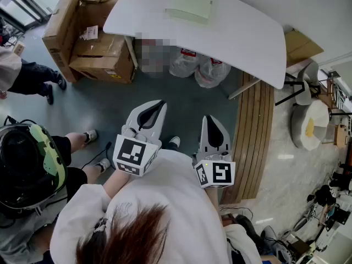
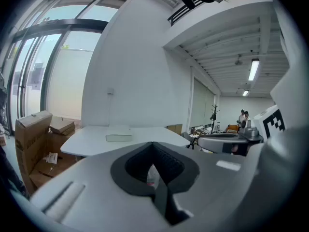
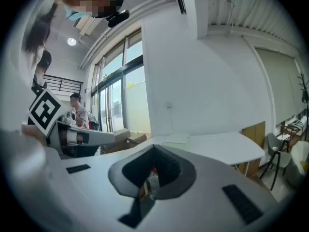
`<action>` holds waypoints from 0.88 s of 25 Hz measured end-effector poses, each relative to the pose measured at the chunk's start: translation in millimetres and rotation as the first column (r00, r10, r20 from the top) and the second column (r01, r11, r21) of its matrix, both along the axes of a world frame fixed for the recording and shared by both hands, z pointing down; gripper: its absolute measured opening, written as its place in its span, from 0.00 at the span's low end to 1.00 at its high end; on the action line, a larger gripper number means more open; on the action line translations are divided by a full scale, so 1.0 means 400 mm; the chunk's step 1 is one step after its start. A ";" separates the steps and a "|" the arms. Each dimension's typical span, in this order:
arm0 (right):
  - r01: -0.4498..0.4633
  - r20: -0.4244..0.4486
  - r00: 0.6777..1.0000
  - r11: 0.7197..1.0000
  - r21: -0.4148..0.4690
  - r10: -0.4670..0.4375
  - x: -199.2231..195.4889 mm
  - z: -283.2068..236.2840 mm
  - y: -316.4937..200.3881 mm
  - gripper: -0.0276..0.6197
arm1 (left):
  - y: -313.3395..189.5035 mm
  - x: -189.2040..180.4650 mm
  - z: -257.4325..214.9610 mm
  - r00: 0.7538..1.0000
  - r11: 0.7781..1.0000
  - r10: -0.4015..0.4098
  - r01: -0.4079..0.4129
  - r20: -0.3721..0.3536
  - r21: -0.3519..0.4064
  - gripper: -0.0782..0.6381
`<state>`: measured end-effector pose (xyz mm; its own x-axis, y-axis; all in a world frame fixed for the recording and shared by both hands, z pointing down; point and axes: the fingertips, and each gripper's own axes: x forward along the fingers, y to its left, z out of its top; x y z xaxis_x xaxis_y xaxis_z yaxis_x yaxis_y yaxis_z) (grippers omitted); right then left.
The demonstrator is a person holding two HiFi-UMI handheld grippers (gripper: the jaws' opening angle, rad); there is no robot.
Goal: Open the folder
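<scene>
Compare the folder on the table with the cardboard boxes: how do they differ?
The folder is pale and flat; the boxes are brown and bulky. The folder lies on the white table; the boxes are stacked on the floor beside it. Both are rectangular.

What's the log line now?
pale green flat folder: untouched on white table | left gripper: shut, empty | right gripper: shut, empty | both short of table
</scene>
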<state>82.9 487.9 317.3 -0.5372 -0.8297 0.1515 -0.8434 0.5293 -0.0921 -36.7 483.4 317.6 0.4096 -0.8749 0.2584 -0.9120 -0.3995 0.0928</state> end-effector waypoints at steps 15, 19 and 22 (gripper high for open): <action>0.047 -0.023 0.999 0.999 0.003 -0.047 -0.016 0.024 -0.035 0.05 | -0.027 -0.012 0.016 0.999 0.999 -0.039 0.039 0.002 0.003 0.12; 0.053 0.016 0.998 0.998 0.013 -0.053 0.052 0.013 0.009 0.05 | 0.024 0.043 0.003 0.998 0.998 -0.067 0.067 0.016 0.010 0.12; 0.066 0.048 0.997 0.998 0.013 -0.066 0.090 0.011 0.028 0.05 | 0.045 0.062 0.000 0.996 0.996 -0.087 0.087 0.032 0.015 0.12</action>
<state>119.0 499.3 321.7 -0.5975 -0.7936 0.1145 -0.8012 0.5850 -0.1260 -11.9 501.3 317.4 0.3234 -0.9104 0.2580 -0.9458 -0.3197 0.0574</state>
